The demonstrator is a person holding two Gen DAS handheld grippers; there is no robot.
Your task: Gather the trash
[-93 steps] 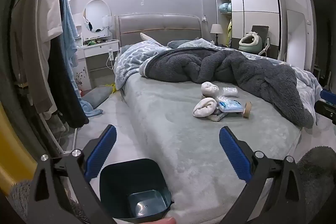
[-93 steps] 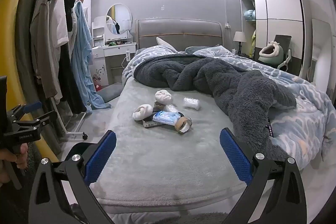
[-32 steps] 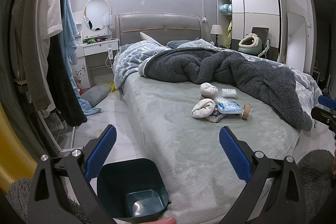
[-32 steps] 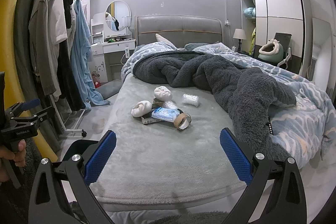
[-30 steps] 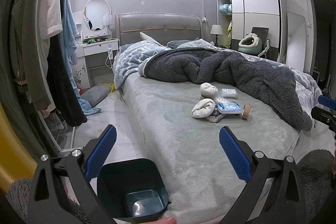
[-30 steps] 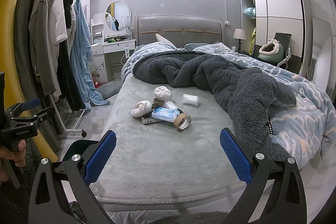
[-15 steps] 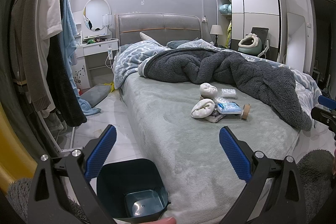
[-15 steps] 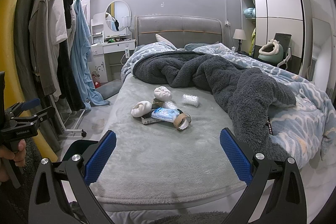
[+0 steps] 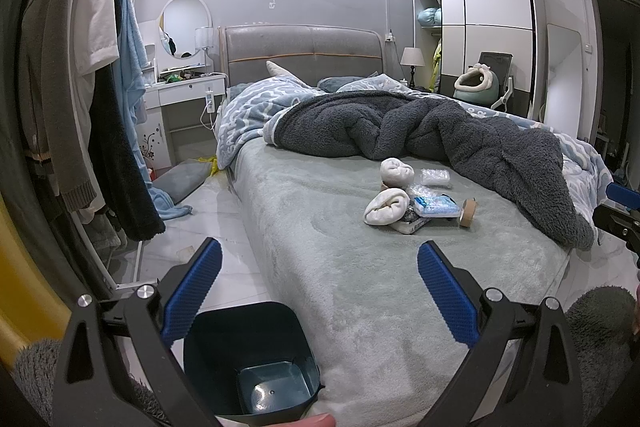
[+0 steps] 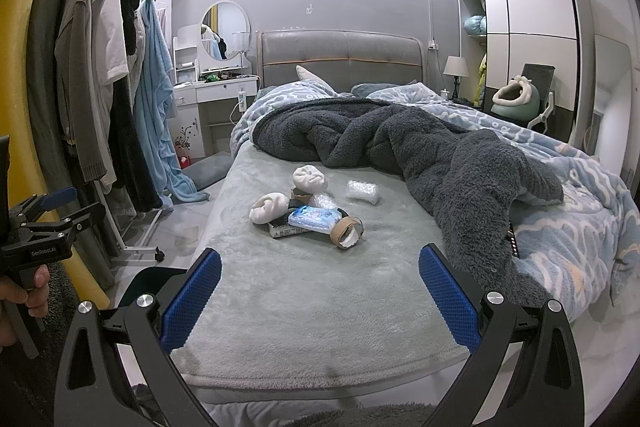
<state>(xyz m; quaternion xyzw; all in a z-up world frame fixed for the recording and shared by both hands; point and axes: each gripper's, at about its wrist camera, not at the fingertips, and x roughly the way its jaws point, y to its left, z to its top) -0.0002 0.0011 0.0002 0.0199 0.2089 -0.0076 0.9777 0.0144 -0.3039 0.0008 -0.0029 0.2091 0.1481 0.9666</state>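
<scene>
A pile of trash lies in the middle of the bed (image 9: 320, 259): two white wads (image 9: 387, 211) (image 10: 310, 178), a blue tissue pack (image 9: 435, 206) (image 10: 314, 217), a cardboard tape roll (image 9: 467, 213) (image 10: 346, 231), a clear plastic wrap (image 9: 436, 177) (image 10: 362, 191) and a dark flat box (image 10: 282, 230). A dark teal bin (image 9: 248, 359) stands on the floor at the bed's near left corner, also in the right wrist view (image 10: 142, 283). My left gripper (image 9: 318, 281) is open and empty above the bin. My right gripper (image 10: 320, 285) is open and empty over the bed's foot.
A dark grey fleece blanket (image 10: 420, 143) and a blue patterned duvet (image 10: 568, 211) cover the bed's far and right side. A clothes rack (image 10: 108, 99) stands on the left, a white vanity (image 9: 184, 95) beyond it, a wardrobe (image 9: 492, 39) at right.
Both grippers have held almost still over the last second. Over three seconds the left view shifted slightly back. Nothing was picked up.
</scene>
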